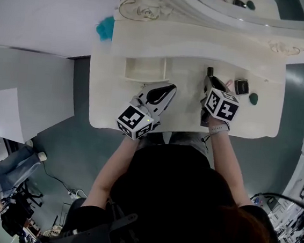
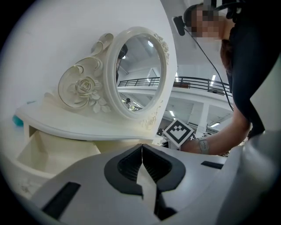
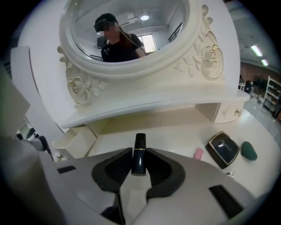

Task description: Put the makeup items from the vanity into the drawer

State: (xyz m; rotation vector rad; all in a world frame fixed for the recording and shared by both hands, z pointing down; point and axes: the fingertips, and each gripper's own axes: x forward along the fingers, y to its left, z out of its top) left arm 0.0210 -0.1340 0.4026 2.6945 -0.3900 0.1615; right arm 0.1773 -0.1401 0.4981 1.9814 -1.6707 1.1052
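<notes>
Slip risk: my right gripper (image 3: 139, 163) grips the lipstick (image 3: 139, 148) low down, with the capped end standing out past my tips. I judge that a smooth tube pinched this low could pivot or squirt out if I swing it quickly.
Drawer risk: the open drawer (image 3: 78, 137) lies to the left of my right tips and a little beyond them, tucked under the shelf (image 3: 145, 103). It looks small, so the tube's free end could catch its wall or the shelf edge and be knocked loose.
Crowding risk: my left gripper (image 2: 142, 154) hangs near the line from my right tips to the drawer, so the two could bump on the way across.
Neighbours: the pink piece (image 3: 198, 153), the compact (image 3: 223, 149) and the green piece (image 3: 249, 150) lie to the right of my right tips, apart from them. The pink one is nearest and a careless sweep might brush it.
Right fingers: narrow, with a pad pressed on either side of the lipstick, holding it.
Left fingers: closed until the pads meet, with nothing between them.
Task's thing: the lipstick is in my right grip and not yet in the drawer.
</notes>
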